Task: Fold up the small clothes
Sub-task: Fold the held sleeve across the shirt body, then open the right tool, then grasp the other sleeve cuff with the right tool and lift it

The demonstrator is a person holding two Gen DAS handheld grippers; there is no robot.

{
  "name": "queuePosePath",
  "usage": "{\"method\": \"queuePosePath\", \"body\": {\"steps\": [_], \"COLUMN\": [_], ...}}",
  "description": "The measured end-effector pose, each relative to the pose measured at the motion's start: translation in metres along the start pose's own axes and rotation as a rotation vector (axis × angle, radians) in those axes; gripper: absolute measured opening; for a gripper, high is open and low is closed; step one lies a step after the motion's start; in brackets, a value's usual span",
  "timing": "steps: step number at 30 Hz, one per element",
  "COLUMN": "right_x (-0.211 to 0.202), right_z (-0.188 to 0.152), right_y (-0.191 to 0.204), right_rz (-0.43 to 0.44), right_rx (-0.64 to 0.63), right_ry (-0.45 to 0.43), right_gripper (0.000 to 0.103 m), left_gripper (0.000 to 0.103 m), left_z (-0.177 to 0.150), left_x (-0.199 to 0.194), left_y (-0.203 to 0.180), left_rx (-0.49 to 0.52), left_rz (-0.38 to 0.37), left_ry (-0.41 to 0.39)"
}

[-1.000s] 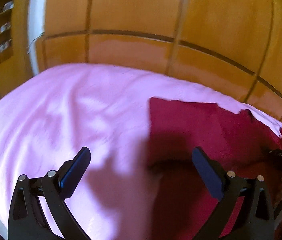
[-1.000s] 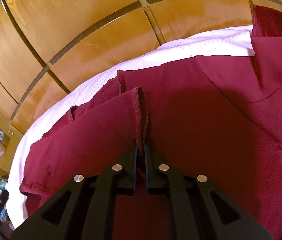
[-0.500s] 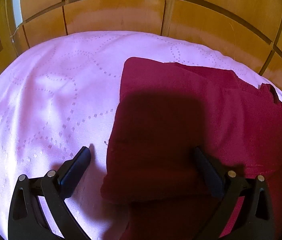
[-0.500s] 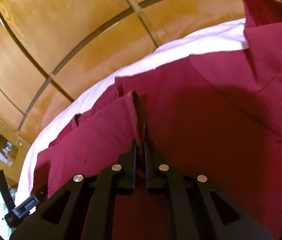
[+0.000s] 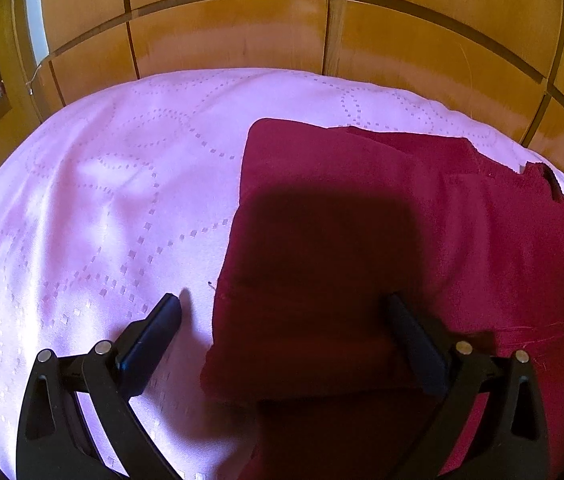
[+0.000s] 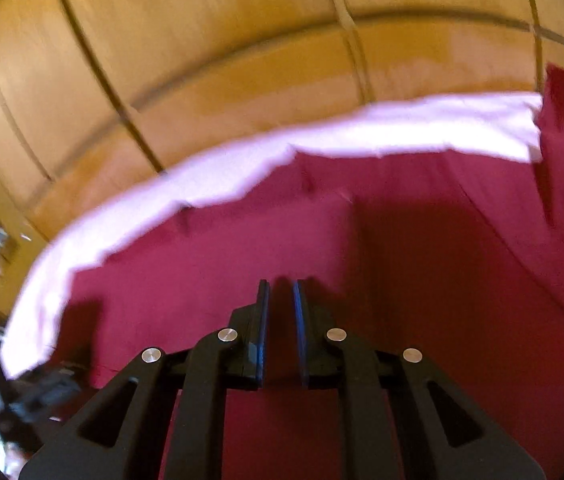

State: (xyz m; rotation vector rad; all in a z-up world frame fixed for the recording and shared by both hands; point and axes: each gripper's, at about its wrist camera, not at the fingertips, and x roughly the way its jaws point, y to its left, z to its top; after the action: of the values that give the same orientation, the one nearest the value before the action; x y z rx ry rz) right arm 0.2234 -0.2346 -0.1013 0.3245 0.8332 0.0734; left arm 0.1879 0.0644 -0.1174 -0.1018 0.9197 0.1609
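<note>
Now, with your left gripper (image 5: 282, 312) spread wide over the red garment (image 5: 362, 240) at centre-right on the pink sheet (image 5: 102, 200), and your right gripper (image 6: 281, 300) narrowly parted and empty, press the folded edge flat before regrasping.

Matt cloth garment (image 5: 362, 208) — glossy wood panels (image 5: 234, 36)

I see dark red knit garment (image 5: 362, 208) (image 6: 362, 248) lying flat on pink dotted bedspread (image 5: 102, 200), left portion folded over, edges uneven.
</note>
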Motion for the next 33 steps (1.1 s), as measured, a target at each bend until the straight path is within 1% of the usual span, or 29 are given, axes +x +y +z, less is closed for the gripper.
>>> {"method": "queuePosePath", "body": {"steps": [1, 2, 3, 6, 7, 8, 9, 10, 11, 14, 16, 19, 21, 22, 24, 26, 28, 30, 31, 33], "right_x": [0.003, 0.003, 0.003, -0.002, -0.006, -0.009, -0.016, -0.023, -0.036, -0.070, -0.094, -0.118, -0.126, -0.127, -0.125, -0.117, -0.105, -0.091, -0.085, -0.080], "right_z": [0.000, 0.000, -0.001, -0.004, -0.005, -0.005, -0.004, -0.003, -0.001, 0.015, 0.033, 0.063, 0.081, 0.092, 0.106, 0.119, 0.129, 0.138, 0.138, 0.136], "right_y": [-0.009, -0.021, -0.030, -0.038, -0.038, -0.037, -0.036, -0.034, -0.033, -0.038, -0.056, -0.094, -0.123, -0.142, -0.165, -0.188, -0.208, -0.225, -0.235, -0.249], "right_rz": [0.005, 0.060, 0.089, 0.131, 0.139, 0.146, 0.166, 0.178, 0.152, 0.062, -0.045, -0.205, -0.292, -0.340, -0.402, -0.461, -0.487, -0.482, -0.462, -0.414], "right_rx": [0.030, 0.088, 0.123, 0.155, 0.152, 0.142, 0.122, 0.105, 0.072, -0.018, -0.051, -0.017, 0.035, 0.069, 0.106, 0.135, 0.165, 0.208, 0.239, 0.283], "right_ry": [0.017, 0.019, 0.019, 0.001, -0.001, 0.001, -0.003, -0.011, -0.040, -0.122, -0.193, -0.270, -0.293, -0.291, -0.279, -0.257, -0.206, -0.152, -0.125, -0.112], "right_gripper": [0.011, 0.010, 0.010, 0.011, 0.014, 0.028, 0.049, 0.060, 0.076, 0.076, 0.076, 0.076, 0.076, 0.076, 0.076, 0.076, 0.076, 0.076, 0.073, 0.041], "left_gripper": [0.101, 0.101, 0.101, 0.101, 0.101, 0.101, 0.101, 0.101, 0.101, 0.101, 0.101, 0.101, 0.101, 0.101, 0.101, 0.101, 0.101, 0.101, 0.101, 0.101], "left_z": [0.000, 0.001, 0.001, 0.001, 0.002, 0.003, 0.004, 0.006, 0.007, 0.008, 0.007, 0.004, 0.001, 0.001, 0.001, 0.001, 0.000, 0.000, -0.001, -0.001], "left_x": [0.000, 0.001, 0.002, 0.002, 0.002, 0.002, 0.002, 0.001, 0.000, -0.004, -0.003, -0.003, -0.002, -0.001, 0.001, 0.002, 0.002, 0.002, 0.002, 0.002], "left_y": [-0.001, -0.001, -0.001, -0.002, -0.002, -0.002, -0.003, -0.004, -0.004, -0.007, -0.010, -0.010, -0.006, -0.004, -0.001, 0.000, -0.003, -0.006, -0.007, -0.006], "left_rx": [0.003, 0.006, 0.010, 0.015, 0.018, 0.020, 0.022, 0.030, 0.042, 0.077, 0.089, 0.083, 0.065, 0.056, 0.036, 0.032, 0.045, 0.056, 0.057, 0.056], "left_rz": [0.002, 0.005, 0.007, 0.014, 0.017, 0.019, 0.021, 0.026, 0.031, 0.051, 0.062, 0.061, 0.045, 0.034, 0.010, 0.006, 0.023, 0.037, 0.039, 0.036], "left_ry": [0.000, 0.001, 0.002, 0.005, 0.010, 0.017, 0.021, 0.026, 0.027, 0.022, 0.015, 0.000, -0.006, -0.004, 0.003, 0.004, -0.004, -0.010, -0.011, -0.012]}}
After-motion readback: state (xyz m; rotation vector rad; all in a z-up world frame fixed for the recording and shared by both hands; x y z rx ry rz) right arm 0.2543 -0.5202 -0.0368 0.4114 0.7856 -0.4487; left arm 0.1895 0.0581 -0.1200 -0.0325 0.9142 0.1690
